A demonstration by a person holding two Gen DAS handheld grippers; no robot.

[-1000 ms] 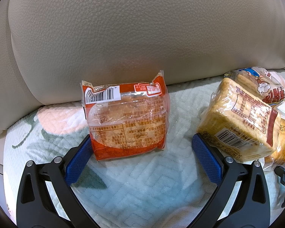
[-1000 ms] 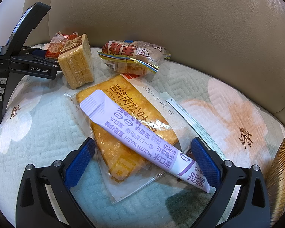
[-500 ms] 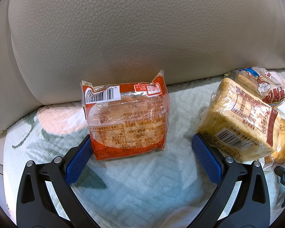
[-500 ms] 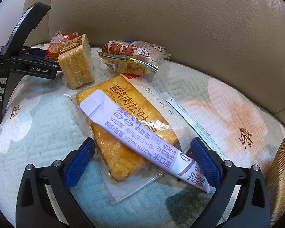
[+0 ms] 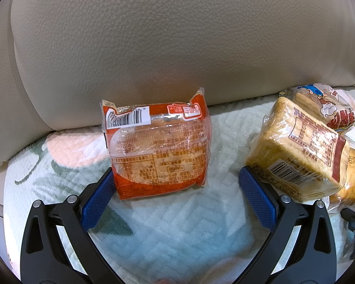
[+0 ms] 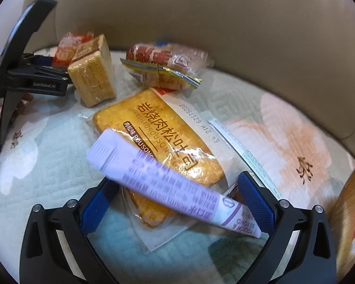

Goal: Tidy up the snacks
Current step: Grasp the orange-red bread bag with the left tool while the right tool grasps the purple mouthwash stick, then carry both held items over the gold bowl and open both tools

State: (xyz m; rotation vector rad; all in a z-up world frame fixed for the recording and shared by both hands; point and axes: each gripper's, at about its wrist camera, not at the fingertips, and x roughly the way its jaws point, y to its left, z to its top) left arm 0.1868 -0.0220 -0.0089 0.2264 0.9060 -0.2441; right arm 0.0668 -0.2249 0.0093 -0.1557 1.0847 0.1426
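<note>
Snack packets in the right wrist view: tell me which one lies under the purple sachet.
The flat golden pork-floss bread, lying nearest the right tongs; the purple mouthwash sachet crosses it.

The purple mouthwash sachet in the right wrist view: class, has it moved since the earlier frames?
Yes. The purple mouthwash sachet is blurred, and its upper-left end now lies further down and right across the yellow bread packet, which stays put.

your light is warm and even, with glare on the toast wrapper (image 6: 191,158). the purple mouthwash sachet (image 6: 175,189) is motion-blurred; fisheye edges curve and darken.
</note>
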